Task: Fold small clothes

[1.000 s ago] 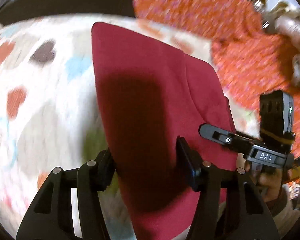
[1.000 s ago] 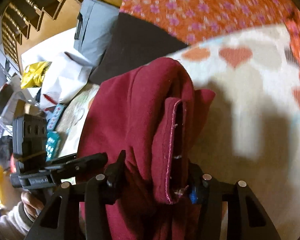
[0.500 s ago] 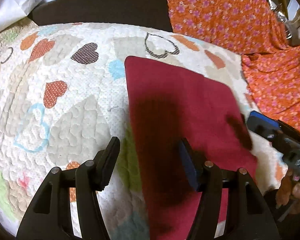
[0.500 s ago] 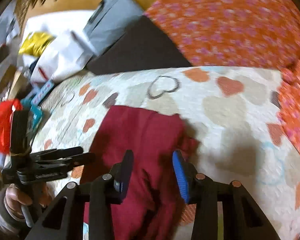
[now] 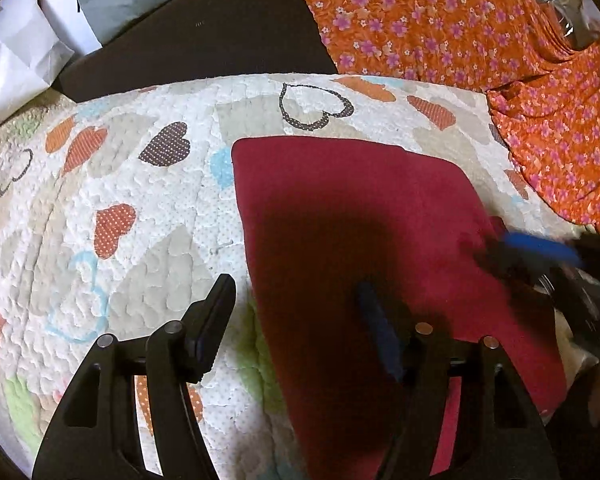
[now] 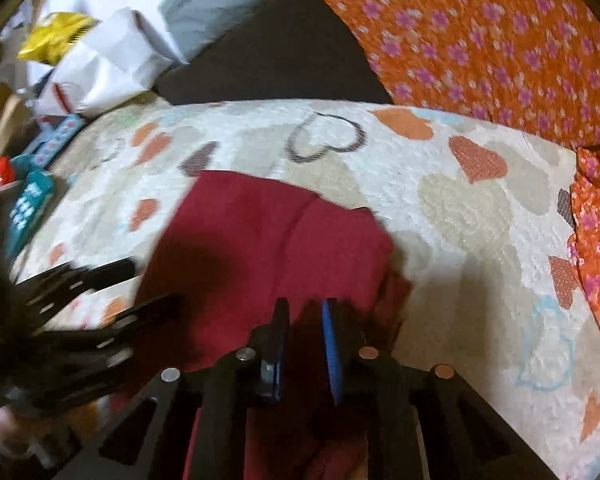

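A dark red garment (image 5: 352, 216) lies folded flat on the heart-patterned quilt (image 5: 148, 216). My left gripper (image 5: 296, 312) hovers over the garment's near left edge. Its jaws are opening, and nothing is pinched between them. In the right wrist view the garment (image 6: 260, 232) lies just ahead of my right gripper (image 6: 305, 320). That gripper's jaws are closing to a narrow gap over the cloth's near right corner, and no cloth shows pressed between the pads. The right gripper (image 5: 540, 252) shows blurred at the garment's right edge. The left gripper (image 6: 132, 288) is a blur at the garment's left side.
An orange floral cloth (image 5: 480, 32) covers the back right and spills onto the quilt. A black cushion (image 5: 204, 40), a grey bundle (image 6: 220, 4) and white bags (image 6: 112, 56) sit behind the quilt. Teal boxes (image 6: 28, 204) and a yellow packet (image 6: 52, 36) lie far left.
The right gripper let go of the raised fold it held, lifted, and narrowed its jaws. The garment now lies flat. The left gripper tilted its view and opened slightly wider.
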A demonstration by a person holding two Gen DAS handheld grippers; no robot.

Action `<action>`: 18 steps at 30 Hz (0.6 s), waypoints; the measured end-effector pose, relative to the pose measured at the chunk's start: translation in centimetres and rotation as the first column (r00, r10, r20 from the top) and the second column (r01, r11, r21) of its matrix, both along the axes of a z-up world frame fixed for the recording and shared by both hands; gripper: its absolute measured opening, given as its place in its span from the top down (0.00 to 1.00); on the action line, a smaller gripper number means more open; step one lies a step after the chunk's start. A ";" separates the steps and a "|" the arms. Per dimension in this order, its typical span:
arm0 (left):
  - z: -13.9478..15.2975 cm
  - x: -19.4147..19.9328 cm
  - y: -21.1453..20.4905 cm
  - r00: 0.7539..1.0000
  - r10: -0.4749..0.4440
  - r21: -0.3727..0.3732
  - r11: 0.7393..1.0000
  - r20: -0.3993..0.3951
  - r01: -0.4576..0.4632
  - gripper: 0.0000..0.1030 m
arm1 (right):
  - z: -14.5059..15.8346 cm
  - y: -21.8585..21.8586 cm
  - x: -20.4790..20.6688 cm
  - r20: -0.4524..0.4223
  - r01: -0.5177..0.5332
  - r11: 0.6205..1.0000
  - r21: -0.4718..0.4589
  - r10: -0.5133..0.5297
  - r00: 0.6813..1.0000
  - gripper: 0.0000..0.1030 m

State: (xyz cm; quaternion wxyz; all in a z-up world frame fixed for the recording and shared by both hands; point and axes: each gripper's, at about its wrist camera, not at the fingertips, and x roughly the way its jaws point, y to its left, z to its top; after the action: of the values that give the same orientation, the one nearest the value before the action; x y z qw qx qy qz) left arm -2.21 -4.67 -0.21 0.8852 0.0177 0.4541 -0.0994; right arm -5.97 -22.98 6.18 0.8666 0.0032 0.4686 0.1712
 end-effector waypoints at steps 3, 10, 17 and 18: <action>0.2 -0.4 -0.1 1.000 0.005 0.009 1.000 0.013 -0.005 0.37 | -0.3 0.4 -3.7 0.002 -0.017 0.999 -0.029 0.017 1.000 0.84; 1.5 -2.3 -0.3 0.996 0.033 0.078 0.996 0.084 -0.040 0.37 | -2.7 0.9 -6.6 0.031 0.032 0.992 -0.123 -0.028 0.999 0.82; 3.7 -5.2 -0.1 0.985 0.079 0.028 0.996 0.156 -0.084 0.37 | 1.7 0.6 -8.7 0.154 0.067 0.995 -0.067 -0.056 0.986 0.80; 3.9 -5.5 -0.1 0.983 0.084 0.019 0.996 0.162 -0.088 0.37 | 2.1 0.5 -9.0 0.164 0.075 0.996 -0.057 -0.064 0.984 0.80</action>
State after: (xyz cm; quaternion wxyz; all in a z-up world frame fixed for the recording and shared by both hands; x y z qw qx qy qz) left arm -7.69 -4.73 3.65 0.9222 0.0176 0.3827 -0.0535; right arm -14.93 -22.43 8.28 0.9071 -0.0217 0.4012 0.1257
